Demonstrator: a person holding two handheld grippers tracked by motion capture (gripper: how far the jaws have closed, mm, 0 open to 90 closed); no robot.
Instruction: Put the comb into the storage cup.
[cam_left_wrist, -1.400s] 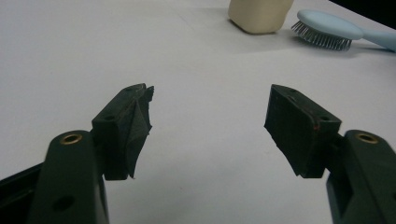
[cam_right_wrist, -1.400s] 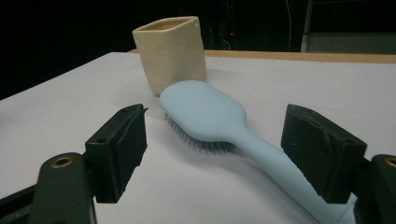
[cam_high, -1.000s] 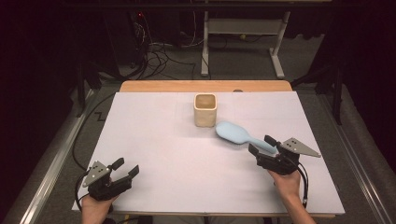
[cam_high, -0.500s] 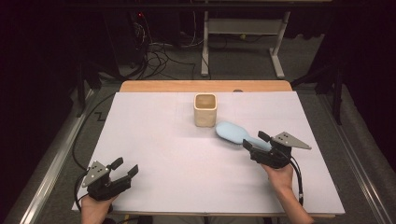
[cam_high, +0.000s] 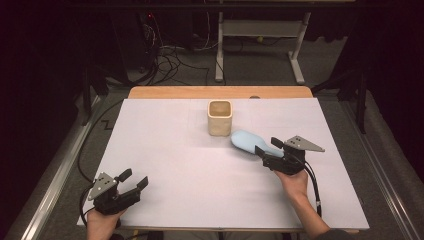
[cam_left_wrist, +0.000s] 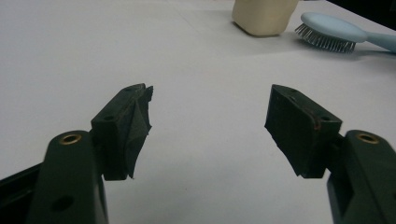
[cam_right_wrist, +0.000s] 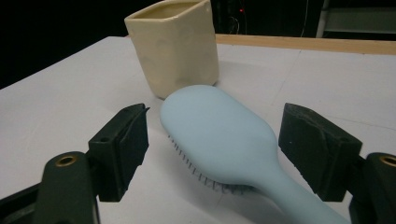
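Right claw (cam_high: 264, 151) is released, jaws spread either side of the hairbrush (cam_high: 248, 142), pads clear of it. Hairbrush lies bristles down on the tabletop (cam_high: 190, 175), right of centre, head just beside the cream cup (cam_high: 220, 118), handle pointing toward the right claw. Left claw (cam_high: 134, 181) is released too, nothing between the jaws, sitting at the near left corner, well apart from the hairbrush and cup.
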